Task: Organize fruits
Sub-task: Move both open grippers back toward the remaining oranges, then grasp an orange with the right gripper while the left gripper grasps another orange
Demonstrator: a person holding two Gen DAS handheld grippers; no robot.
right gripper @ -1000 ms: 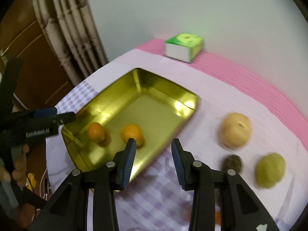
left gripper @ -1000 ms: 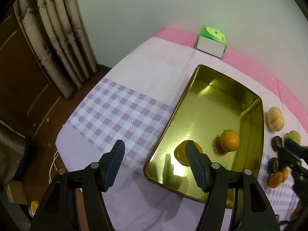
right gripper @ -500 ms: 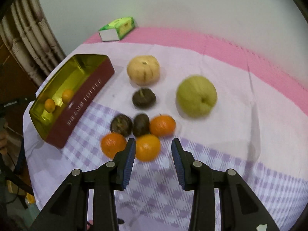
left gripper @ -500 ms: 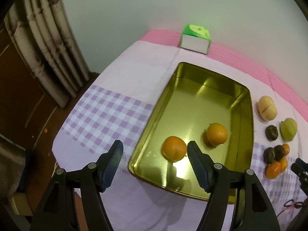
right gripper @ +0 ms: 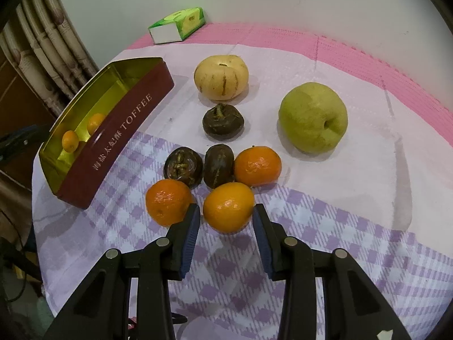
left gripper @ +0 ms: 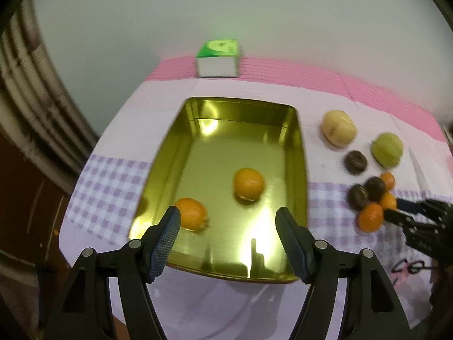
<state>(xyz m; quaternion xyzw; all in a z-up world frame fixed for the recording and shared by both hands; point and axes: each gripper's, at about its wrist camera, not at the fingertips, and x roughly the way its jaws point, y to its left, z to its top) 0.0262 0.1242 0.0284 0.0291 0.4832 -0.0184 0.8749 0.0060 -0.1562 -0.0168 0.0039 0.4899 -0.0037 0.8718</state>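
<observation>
1. The right hand-held gripper (right gripper: 225, 221) is hovering with its jaws set narrowly apart and empty, the nearest orange (right gripper: 228, 207) lying just ahead between the fingertips on the checked cloth.
2. The left hand-held gripper (left gripper: 228, 232) is hanging open and empty over the gold tin (left gripper: 301, 153), which is holding two oranges.
3. The right hand is probably nearer the loose fruit.
</observation>
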